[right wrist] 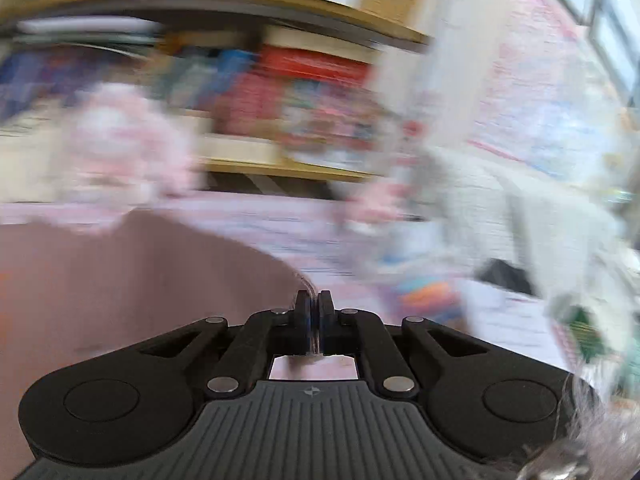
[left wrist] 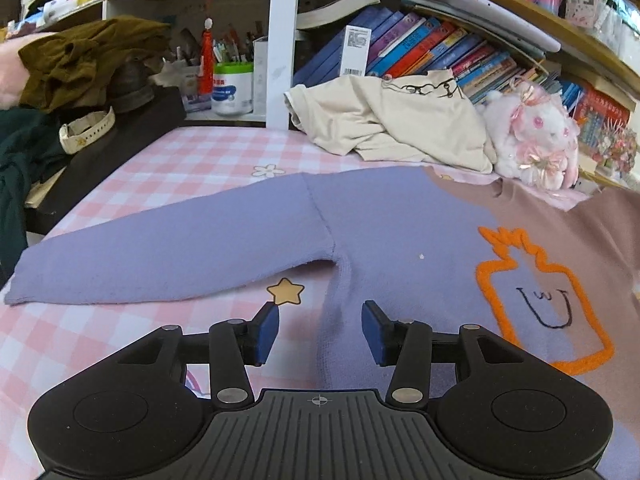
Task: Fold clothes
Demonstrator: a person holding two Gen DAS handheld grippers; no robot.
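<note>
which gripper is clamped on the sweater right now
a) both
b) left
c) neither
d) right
d: the right gripper is shut with the mauve sweater edge pinched between its pads, while the left gripper hangs open above the sweater's purple side, holding nothing.

Plush rabbit (left wrist: 536, 136) beside leaning books (left wrist: 420, 46) (colourful spines), white tub (left wrist: 232, 90) leftward.
</note>
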